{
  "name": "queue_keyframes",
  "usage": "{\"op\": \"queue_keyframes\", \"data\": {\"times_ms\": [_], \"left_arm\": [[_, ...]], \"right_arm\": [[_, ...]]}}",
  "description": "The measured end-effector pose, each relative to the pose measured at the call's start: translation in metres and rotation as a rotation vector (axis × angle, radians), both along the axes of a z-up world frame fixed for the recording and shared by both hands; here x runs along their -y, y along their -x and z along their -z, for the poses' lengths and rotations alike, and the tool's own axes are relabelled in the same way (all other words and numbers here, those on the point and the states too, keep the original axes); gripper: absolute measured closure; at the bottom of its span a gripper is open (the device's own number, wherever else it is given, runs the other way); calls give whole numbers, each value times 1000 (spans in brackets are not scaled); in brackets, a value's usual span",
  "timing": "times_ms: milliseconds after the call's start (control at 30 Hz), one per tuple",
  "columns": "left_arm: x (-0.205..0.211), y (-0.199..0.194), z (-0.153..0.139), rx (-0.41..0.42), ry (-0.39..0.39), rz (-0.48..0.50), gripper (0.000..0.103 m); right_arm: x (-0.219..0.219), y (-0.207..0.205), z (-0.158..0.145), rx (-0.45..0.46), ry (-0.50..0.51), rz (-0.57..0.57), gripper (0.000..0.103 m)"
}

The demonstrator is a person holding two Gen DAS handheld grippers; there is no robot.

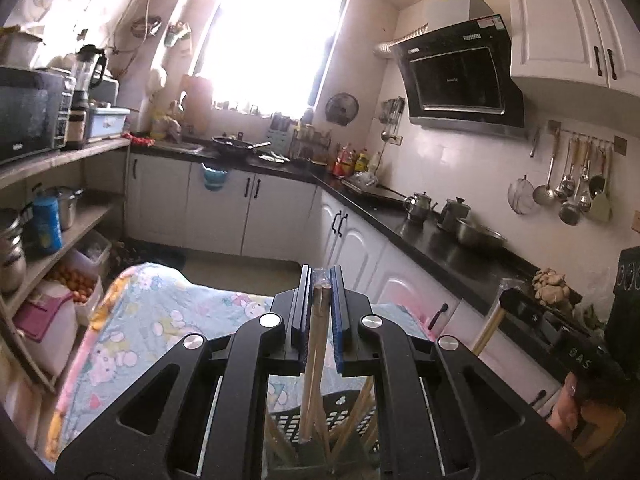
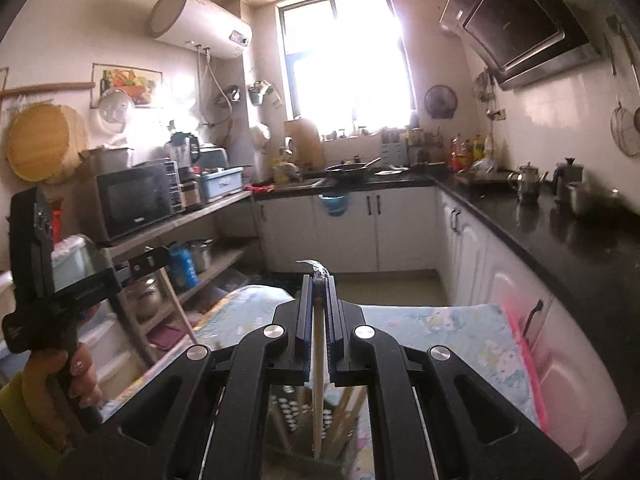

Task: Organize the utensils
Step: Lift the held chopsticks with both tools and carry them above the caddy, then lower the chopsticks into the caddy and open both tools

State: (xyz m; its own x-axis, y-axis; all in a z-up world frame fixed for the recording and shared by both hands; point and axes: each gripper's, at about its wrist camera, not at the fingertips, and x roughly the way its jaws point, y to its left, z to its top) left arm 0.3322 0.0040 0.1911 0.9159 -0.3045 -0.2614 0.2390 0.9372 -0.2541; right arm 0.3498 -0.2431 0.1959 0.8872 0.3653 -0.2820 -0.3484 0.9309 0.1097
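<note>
**Chopsticks Held Up by Both Grippers**

The left gripper is pinched tight on wrapped chopsticks. The right gripper is pinched tight on a single chopstick. Both are held near their top ends, and the tips hang down toward 6 o'clock, over a black basket where more sticks are seen. The sticks are judged light, stiff and a bit slippery, so the top end is best gripped. Beyond, a cartoon cloth is spread. At 12 o'clock a bright window is seen, and at 3 o'clock a dark counter.
</note>
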Motion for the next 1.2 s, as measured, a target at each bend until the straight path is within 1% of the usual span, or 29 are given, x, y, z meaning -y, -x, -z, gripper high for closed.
{"op": "queue_keyframes", "data": {"times_ms": [67, 200, 367, 600, 700, 800, 867, 933, 1100, 1167, 1200], "left_arm": [[2, -4, 6, -6, 1, 4, 99], [6, -11, 28, -28, 5, 10, 99], [10, -17, 49, -61, 8, 21, 99], [13, -20, 70, -99, 5, 23, 99], [13, -20, 76, -121, -15, 21, 99], [14, -19, 80, -137, -32, 17, 93], [13, -17, 84, -153, -37, 15, 87], [12, -16, 88, -167, -45, 12, 83], [10, -5, 92, -188, -56, 10, 74], [10, -1, 93, -195, -62, 13, 68], [9, 2, 92, -195, -64, 14, 67]], "right_arm": [[0, -7, 7, -2, 20, 18, 97], [-1, -17, 25, -21, 52, 42, 97], [-2, -29, 50, -69, 64, 51, 97], [-6, -28, 75, -103, 77, 32, 97], [-9, -25, 83, -130, 77, 28, 97], [-6, -22, 90, -156, 74, 31, 97], [-3, -21, 94, -177, 70, 31, 97], [-2, -19, 96, -191, 70, 30, 96], [0, -9, 100, -207, 79, 26, 87], [0, -5, 100, -208, 86, 26, 83], [1, -3, 100, -209, 87, 27, 81]]}}
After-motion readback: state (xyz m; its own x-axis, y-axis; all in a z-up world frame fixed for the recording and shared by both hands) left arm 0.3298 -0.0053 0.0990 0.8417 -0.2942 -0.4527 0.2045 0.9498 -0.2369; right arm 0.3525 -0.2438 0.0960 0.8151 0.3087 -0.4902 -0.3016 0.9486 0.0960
